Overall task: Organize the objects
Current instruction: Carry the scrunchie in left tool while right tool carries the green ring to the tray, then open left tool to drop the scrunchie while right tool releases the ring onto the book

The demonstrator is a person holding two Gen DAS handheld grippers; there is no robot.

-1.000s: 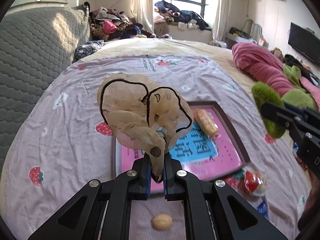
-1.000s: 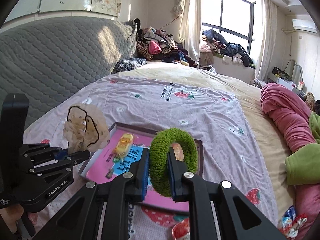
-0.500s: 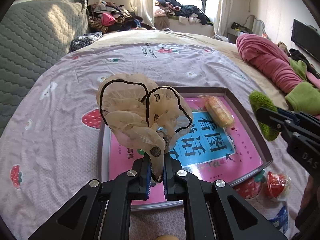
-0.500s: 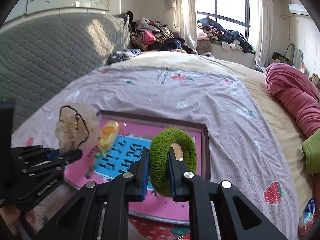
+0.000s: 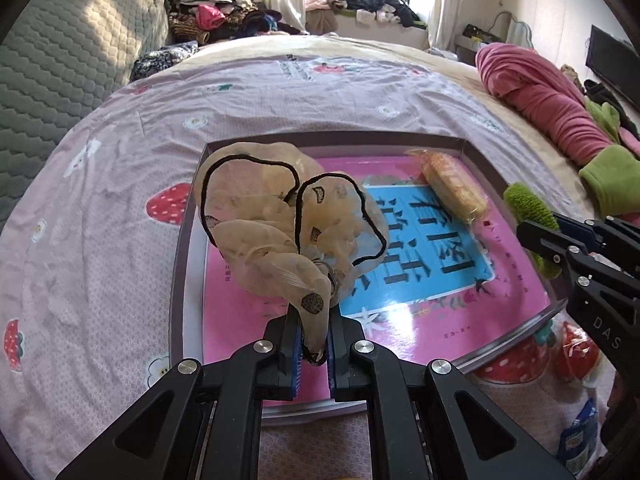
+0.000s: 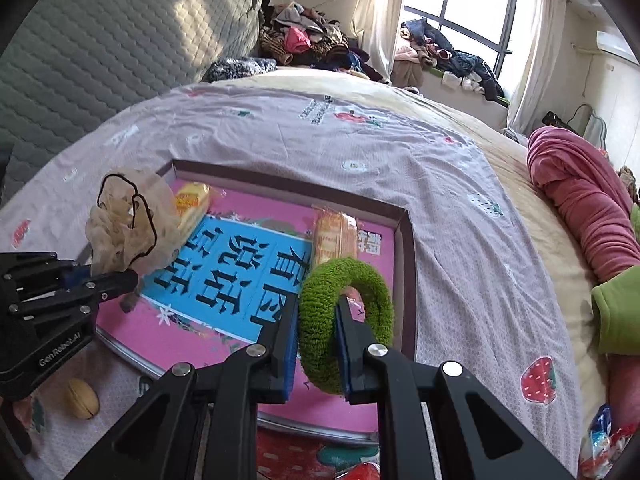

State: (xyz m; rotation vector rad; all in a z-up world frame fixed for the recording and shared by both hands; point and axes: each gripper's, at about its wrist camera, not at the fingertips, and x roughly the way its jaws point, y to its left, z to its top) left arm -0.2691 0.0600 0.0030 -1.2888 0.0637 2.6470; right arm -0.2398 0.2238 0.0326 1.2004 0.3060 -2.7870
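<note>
Left gripper (image 5: 313,344) at lower centre of the left wrist view, clamped tight on the gathered end of a sheer beige scrunchie (image 5: 288,236) with black edging and dark spots; ruffles fanned out above the fingers, over the left part of a shallow box (image 5: 180,264) with a dark rim. Right gripper (image 6: 316,340) at lower centre of the right wrist view, jaws closed on a fuzzy green scrunchie (image 6: 346,320), one side of the ring pinched between the blue pads, ring standing upright over the near right corner of the box. Inside the box, a pink book (image 6: 224,276) with a blue panel and large black characters, lying flat. On the book, a wrapped biscuit packet (image 6: 334,236) near the far right side, and a yellow snack packet (image 6: 192,204) at the far left, partly behind the beige scrunchie. Box set on a pale purple bedsheet (image 6: 400,168) printed with strawberries. At lower left of the right wrist view, a walnut (image 6: 82,398) on the sheet just outside the box. Rolled pink blanket (image 5: 540,100) at right of the left wrist view.
</note>
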